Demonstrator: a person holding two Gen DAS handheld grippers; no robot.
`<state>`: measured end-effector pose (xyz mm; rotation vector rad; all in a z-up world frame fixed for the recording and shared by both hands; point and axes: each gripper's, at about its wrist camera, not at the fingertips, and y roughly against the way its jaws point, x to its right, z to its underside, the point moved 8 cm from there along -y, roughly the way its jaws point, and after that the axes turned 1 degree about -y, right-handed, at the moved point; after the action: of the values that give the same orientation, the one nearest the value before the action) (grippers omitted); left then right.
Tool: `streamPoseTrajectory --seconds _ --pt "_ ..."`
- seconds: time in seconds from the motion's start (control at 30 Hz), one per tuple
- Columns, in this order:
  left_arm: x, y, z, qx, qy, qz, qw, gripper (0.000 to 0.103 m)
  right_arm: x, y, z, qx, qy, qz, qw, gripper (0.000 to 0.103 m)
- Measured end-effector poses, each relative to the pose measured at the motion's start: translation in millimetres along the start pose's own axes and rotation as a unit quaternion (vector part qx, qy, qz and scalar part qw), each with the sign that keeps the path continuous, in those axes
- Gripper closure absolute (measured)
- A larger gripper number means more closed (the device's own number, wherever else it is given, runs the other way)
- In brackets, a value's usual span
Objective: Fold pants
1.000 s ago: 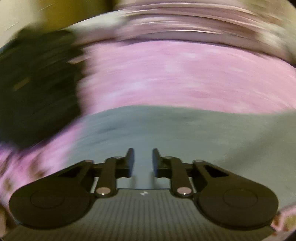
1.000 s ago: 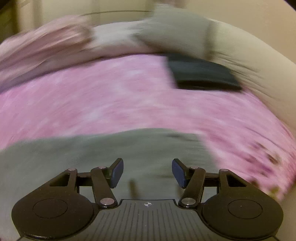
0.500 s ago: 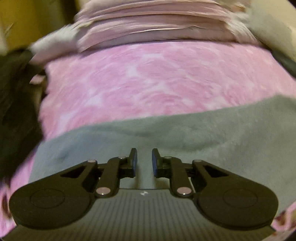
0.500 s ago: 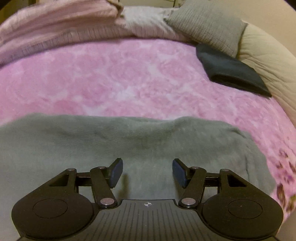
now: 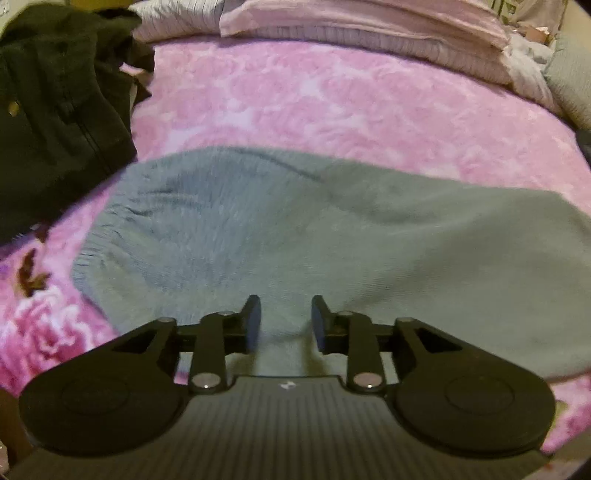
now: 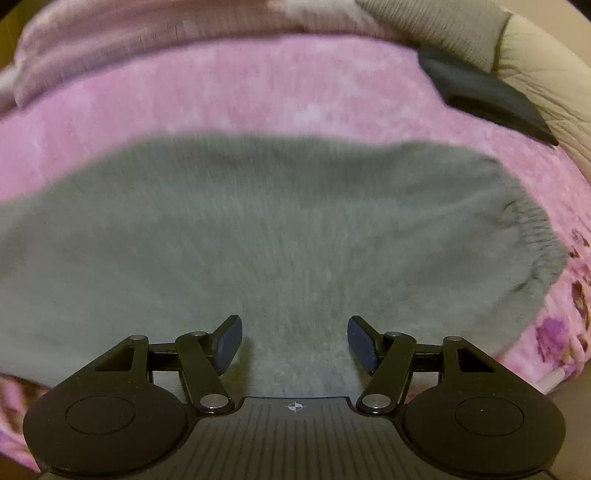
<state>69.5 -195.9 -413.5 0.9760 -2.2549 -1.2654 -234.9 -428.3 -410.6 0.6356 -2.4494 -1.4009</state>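
Left wrist view: your left hand-held gripper (image 5: pixel 286 319), jaws just parting, and right hand-held gripper (image 6: pixel 294 341), jaws apart, hover empty above grey pants (image 5: pixel 332 236) on the bed's pink blanket (image 5: pixel 332 99).

Bedroom in a home, I'm standing right by the bed. A fuzzy pink floral blanket (image 5: pixel 332 99) is covering the mattress edge to edge. Pink and striped pillows (image 5: pixel 369 26) are piling up along the far edge, a grey ribbed cushion (image 6: pixel 436 22) and beige quilted bedding (image 6: pixel 546 74) are sitting at the far right corner. Dark jacket (image 5: pixel 55 110) is lying crumpled at the left edge, grey pants (image 6: pixel 258 221) are spreading across the near edge. Dim warm lighting, all soft furnishings.
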Motion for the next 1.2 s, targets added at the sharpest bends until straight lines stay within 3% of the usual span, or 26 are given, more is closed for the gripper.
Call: streamPoseTrajectory --seconds 0.2,0.37,0.53,0.73,0.87,1.2 --pt "44 84 29 -0.012 -0.021 0.01 0.9997 0.062 13 86 31 -0.002 0.0 -0.049 0.999 0.041" --pt "82 157 59 -0.038 -0.043 0.032 0.9978 0.061 20 169 56 0.007 0.04 -0.067 0.997 0.035" --pt "111 240 61 0.005 -0.061 0.051 0.9968 0.055 22 246 59 0.044 0.057 -0.075 0.995 0.031" --pt "134 317 61 0.05 -0.072 0.079 0.993 0.046 25 307 59 0.067 0.048 -0.09 0.992 0.029" --pt "141 343 73 0.053 -0.073 0.081 0.9926 0.04 24 330 67 0.069 0.057 -0.09 0.992 0.029" --pt "143 371 98 0.034 -0.077 0.077 0.9935 0.04 16 353 90 0.048 0.061 -0.101 0.992 0.029"
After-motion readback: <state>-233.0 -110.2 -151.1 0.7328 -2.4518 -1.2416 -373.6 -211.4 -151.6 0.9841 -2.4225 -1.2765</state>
